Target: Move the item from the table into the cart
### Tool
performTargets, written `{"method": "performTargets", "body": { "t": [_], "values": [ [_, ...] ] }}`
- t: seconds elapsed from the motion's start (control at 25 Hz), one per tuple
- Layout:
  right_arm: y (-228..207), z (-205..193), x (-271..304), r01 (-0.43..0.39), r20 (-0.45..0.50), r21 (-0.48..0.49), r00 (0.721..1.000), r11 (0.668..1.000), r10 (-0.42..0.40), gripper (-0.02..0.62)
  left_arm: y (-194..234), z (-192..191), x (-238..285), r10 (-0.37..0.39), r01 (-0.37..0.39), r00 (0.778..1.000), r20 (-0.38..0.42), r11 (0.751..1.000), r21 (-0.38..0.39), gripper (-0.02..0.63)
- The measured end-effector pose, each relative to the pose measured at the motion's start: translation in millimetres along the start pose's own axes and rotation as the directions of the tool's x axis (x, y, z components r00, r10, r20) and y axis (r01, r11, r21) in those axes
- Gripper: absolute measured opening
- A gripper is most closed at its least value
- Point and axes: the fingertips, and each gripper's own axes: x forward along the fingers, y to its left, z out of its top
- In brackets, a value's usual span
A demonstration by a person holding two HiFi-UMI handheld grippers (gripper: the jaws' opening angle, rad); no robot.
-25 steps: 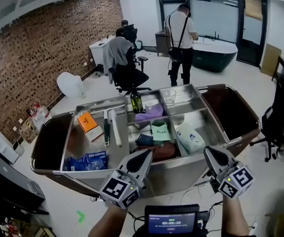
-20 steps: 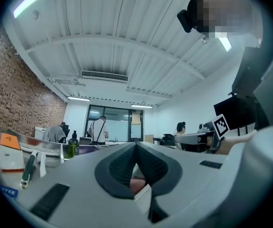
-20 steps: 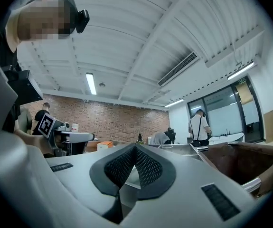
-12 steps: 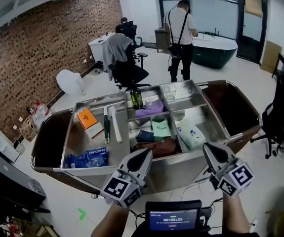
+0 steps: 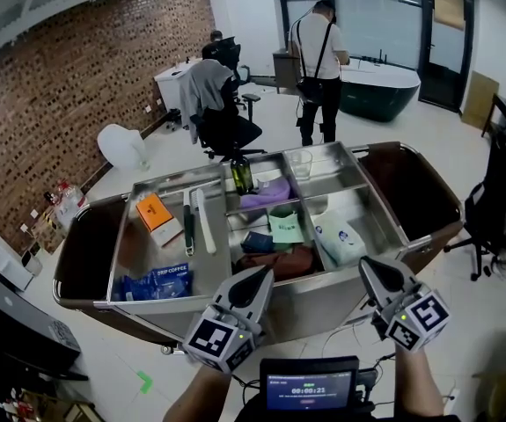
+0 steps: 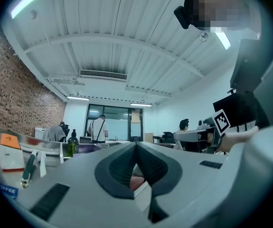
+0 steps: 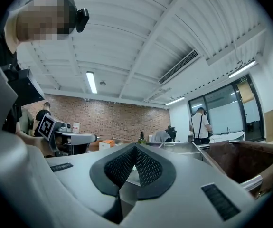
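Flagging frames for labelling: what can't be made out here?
Table: in no view.
Screen digits: head view, too small to read.
Brown item in the cart: head view, near part behind the left hand-held gripper.
Cart contents: right gripper view, mostly hidden below the rim and behind the right hand-held gripper's body.

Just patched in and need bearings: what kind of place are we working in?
Probably a loft-style office or lab: a brick wall, an office chair on the open floor, and glass doors behind the steel cart.
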Motion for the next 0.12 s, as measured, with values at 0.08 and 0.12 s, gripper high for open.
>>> {"method": "performTargets", "body": {
  "t": [0.08, 0.12],
  "values": [
    [-0.2, -0.3, -0.9, 0.003, 0.001, 0.002, 1.0, 1.0, -0.003, 0.003, -1.5, 0.1, 0.2, 0.008, -0.008, 1.0, -0.007, 0.999, 0.04, 0.002],
    [-0.4, -0.6, -1.3, 0.005, 0.001, 0.003, 1.0, 1.0, -0.005, 0.003, -2.3, 0.3, 0.5, 0.013, -0.012, 1.0, -0.01, 0.998, 0.065, 0.002]
  ]
}}
